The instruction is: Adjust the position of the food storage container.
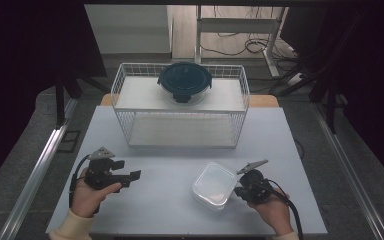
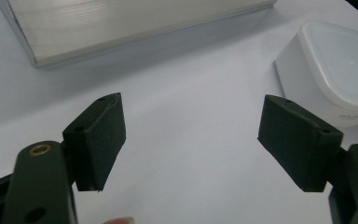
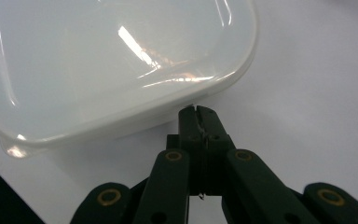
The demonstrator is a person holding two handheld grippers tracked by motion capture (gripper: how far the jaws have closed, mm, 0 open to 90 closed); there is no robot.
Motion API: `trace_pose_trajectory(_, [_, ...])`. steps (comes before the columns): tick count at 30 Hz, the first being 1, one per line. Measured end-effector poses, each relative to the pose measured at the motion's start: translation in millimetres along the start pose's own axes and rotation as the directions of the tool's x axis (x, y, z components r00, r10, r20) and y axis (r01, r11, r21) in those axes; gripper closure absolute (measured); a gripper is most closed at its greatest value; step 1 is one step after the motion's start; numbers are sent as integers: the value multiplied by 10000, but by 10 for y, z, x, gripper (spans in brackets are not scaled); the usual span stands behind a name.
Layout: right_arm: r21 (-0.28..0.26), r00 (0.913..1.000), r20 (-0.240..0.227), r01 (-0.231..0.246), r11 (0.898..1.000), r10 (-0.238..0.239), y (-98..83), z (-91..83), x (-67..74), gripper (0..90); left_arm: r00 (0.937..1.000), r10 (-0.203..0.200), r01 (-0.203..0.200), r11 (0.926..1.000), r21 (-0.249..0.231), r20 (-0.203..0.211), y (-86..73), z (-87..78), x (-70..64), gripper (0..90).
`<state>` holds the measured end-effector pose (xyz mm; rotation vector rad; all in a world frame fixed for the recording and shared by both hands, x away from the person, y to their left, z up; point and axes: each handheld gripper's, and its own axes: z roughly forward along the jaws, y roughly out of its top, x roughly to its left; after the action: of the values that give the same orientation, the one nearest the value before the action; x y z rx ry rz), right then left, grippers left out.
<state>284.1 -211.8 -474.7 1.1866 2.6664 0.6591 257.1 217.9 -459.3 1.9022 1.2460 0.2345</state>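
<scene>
Pressing against the near right side of the white lidded box, your right gripper has its jaws clamped together with nothing between them. The right gripper view puts the closed tips at the box wall just under the lid rim; whether they touch it or stop just short cannot be told. Judgement: jaws closed like that make a blunt pusher, so you look set to nudge the box rather than lift it.

Box position: flat on the white table, toward the near right corner, lid on, well apart from the wire basket at the far edge. A dark round lidded container sits on the basket's upper shelf; the lower shelf shows bare, which may be where the box is bound.

Your left gripper rests low over the near left part of the table, pointing right toward the box. Its jaws stand wide apart, pads bare, nothing gripped; in the left gripper view the box lies ahead and to the right.

Judgement: the released left jaws are likely staged to receive or steady the box if it slides toward the middle. Risk: the smooth wall could let the closed tips slip under the rim.
</scene>
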Motion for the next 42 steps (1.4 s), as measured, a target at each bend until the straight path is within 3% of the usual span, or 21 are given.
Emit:
trace_pose_trajectory(14, [76,9986,-21,521,9986,-521,317,201,130,893,10000,-39,39,10000,52,-49,-11,8,37,226])
trace_pose_trajectory(29, [-234,9940,-339,1031,9944,-1039,653,442,333,893,9999,-101,102,9999,87,-98,-20,26,58,226])
trace_pose_trajectory(38, [-325,9930,-408,1099,9934,-1112,693,489,383,893,10000,-24,26,9998,184,-84,-26,54,42,226])
trace_pose_trajectory(42, [-593,9946,-337,959,9936,-980,647,387,336,893,9999,-14,16,9999,131,-106,-26,40,39,226])
